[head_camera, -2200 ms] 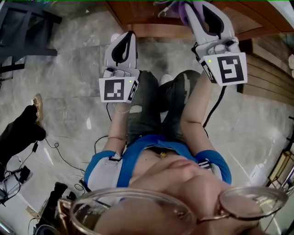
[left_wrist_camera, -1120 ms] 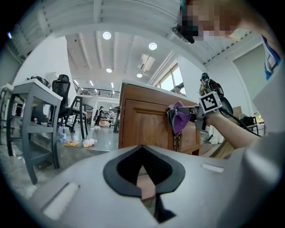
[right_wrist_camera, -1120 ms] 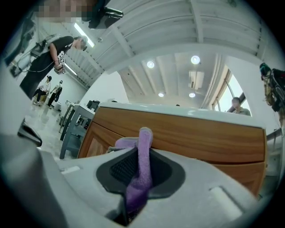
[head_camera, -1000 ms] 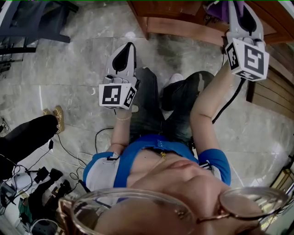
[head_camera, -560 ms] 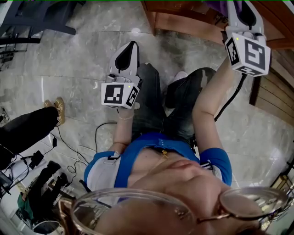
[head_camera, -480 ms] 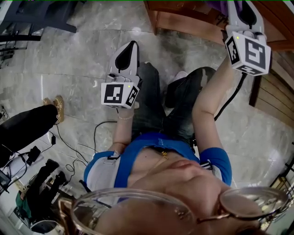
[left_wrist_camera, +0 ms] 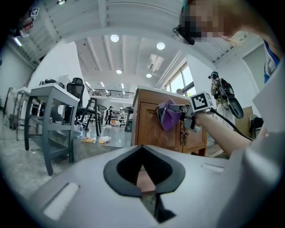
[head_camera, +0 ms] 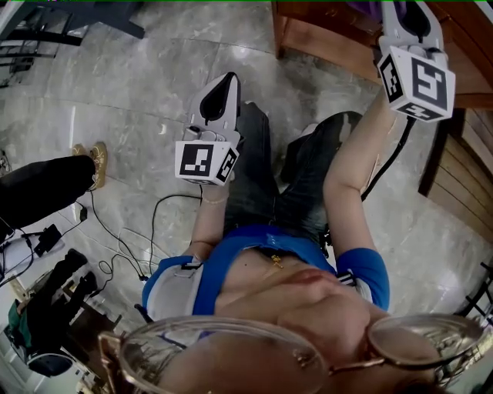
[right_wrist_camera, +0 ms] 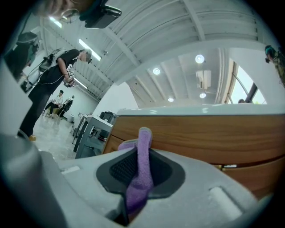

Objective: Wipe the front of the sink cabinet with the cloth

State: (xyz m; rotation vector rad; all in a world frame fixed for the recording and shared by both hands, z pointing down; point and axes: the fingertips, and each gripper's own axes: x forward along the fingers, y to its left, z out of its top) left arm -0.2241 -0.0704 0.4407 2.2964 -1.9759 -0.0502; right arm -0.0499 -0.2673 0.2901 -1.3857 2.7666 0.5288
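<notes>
The wooden sink cabinet (head_camera: 331, 38) stands at the top of the head view, its corner near the middle. My right gripper (head_camera: 407, 14) is raised against its front, shut on a purple cloth (head_camera: 360, 6) that barely shows at the frame's top. In the right gripper view the cloth (right_wrist_camera: 141, 169) sticks up between the jaws, close to the cabinet front (right_wrist_camera: 213, 133) below a pale countertop (right_wrist_camera: 178, 110). My left gripper (head_camera: 219, 91) hangs over the person's knee, shut and holding nothing. From the left gripper view the cabinet (left_wrist_camera: 149, 129), cloth (left_wrist_camera: 168, 113) and right gripper (left_wrist_camera: 187, 111) appear ahead.
The floor is grey marble (head_camera: 154, 69). Cables (head_camera: 139, 231) and black gear (head_camera: 38, 308) lie at lower left. Another person's dark leg and tan shoe (head_camera: 94, 158) are at left. A dark table frame (head_camera: 69, 23) stands top left, a slatted wood panel (head_camera: 462, 177) at right.
The right gripper with the cloth has moved right and up along the cabinet front. The cabinet corner has shifted right in view. The left gripper has drifted slightly right and stays shut.
</notes>
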